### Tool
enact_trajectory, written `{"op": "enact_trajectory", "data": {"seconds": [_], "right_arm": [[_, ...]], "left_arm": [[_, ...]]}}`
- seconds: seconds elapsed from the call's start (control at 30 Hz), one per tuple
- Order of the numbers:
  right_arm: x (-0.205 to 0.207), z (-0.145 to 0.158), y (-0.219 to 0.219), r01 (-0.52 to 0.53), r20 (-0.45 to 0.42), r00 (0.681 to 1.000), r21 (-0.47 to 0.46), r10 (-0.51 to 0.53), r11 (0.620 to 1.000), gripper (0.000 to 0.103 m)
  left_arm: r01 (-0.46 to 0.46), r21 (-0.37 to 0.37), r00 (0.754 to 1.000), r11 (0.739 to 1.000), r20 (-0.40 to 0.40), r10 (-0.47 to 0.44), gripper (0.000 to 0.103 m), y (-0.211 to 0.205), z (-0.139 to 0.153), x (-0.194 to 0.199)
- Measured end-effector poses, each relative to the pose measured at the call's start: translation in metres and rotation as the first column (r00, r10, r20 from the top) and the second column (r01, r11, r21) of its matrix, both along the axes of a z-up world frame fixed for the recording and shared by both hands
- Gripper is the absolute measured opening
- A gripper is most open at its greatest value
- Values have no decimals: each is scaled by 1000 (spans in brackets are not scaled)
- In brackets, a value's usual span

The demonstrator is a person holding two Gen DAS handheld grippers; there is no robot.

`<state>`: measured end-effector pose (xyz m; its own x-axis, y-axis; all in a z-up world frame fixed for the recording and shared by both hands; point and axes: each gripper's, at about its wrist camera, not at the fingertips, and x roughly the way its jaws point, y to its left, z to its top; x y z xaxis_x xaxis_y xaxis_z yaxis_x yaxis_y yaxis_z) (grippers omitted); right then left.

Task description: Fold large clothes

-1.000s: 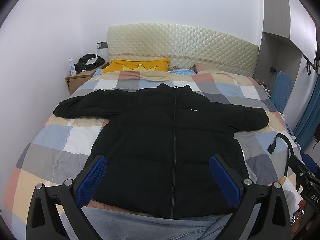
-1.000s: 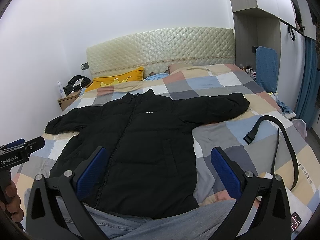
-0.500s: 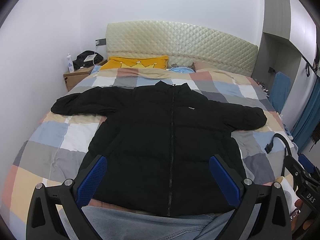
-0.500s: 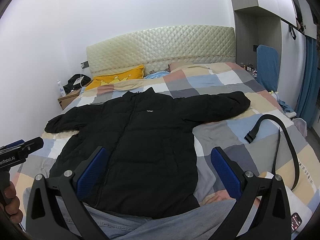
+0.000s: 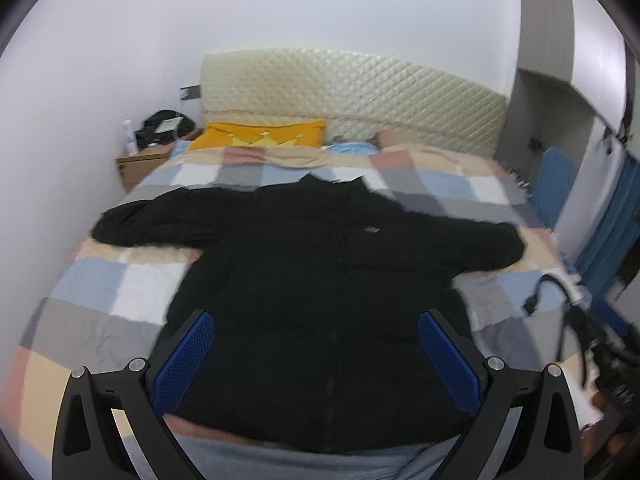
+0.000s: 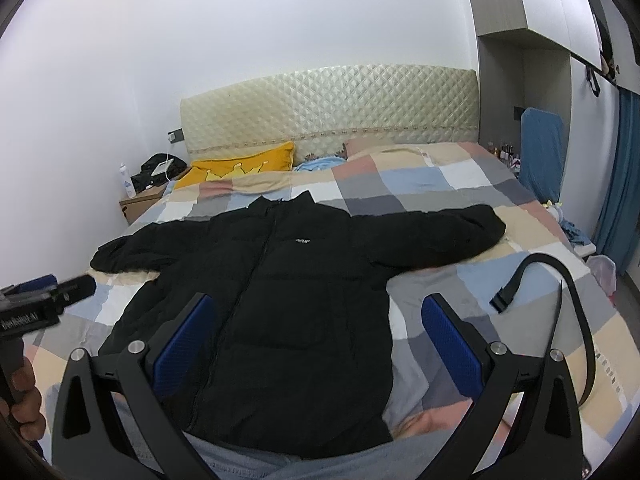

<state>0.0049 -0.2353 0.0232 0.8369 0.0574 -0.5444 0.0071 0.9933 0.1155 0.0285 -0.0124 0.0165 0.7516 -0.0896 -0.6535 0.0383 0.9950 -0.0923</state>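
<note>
Hovering over the bed's near edge, left tool [image 5: 316, 354] spread wide, gripping nothing | right tool [image 6: 320, 338] likewise spread, unloaded | black puffer jacket [image 6: 280, 292] lying flat, zipped, sleeves outstretched on checked bedspread [image 6: 460, 184] | black strap [image 6: 560, 296] beside its right sleeve | yellow pillow [image 6: 240, 166] by the headboard.

Both wrist cameras hover over the foot of the bed [image 5: 100, 320], looking forward toward the headboard [image 6: 328, 108]. The left view is blurred and centred on the black jacket [image 5: 320, 280]; the right view sits a little rightward, and both share jacket [image 6: 280, 300], yellow pillow [image 6: 240, 166] and nightstand [image 5: 140, 162].
</note>
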Motion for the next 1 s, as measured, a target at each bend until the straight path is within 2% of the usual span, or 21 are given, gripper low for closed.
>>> {"op": "enact_trajectory", "data": {"seconds": [0.07,0.27,0.37,0.43,0.57,0.67,0.73,0.8,0.9,1.0], "right_arm": [[3,4,-3,-7,13,1000,7,7,1000,103],[15,20,-23,0,66,998,9,0,1000,103],[23,30,-37,-17,94,995,35,13,999,103],[27,37,-51,15,120,993,39,-19,999,103],[43,45,-79,87,150,985,4,-86,996,103],[59,43,-90,101,162,982,-49,-92,994,103],[72,35,-97,127,161,980,-63,-116,990,103],[84,26,-108,123,153,981,-37,-116,992,103],[108,6,-121,116,125,986,-14,-114,993,103],[128,-13,-132,127,118,985,-27,-123,992,103]], "left_arm": [[33,-26,999,999,15,-33,103,-5,8,8],[77,-42,996,996,54,-75,103,-19,27,33],[121,-44,991,992,66,-118,103,-25,30,42],[132,-29,989,991,69,-130,103,-30,33,48],[132,7,983,991,129,-132,103,-40,49,59],[125,-14,974,992,191,-120,103,-41,61,61],[117,-42,974,992,199,-106,103,-38,57,61],[101,-60,980,993,180,-88,103,-34,46,65],[60,-40,988,997,147,-53,103,-29,28,75],[25,-22,988,999,152,-22,103,-23,14,80]]}}
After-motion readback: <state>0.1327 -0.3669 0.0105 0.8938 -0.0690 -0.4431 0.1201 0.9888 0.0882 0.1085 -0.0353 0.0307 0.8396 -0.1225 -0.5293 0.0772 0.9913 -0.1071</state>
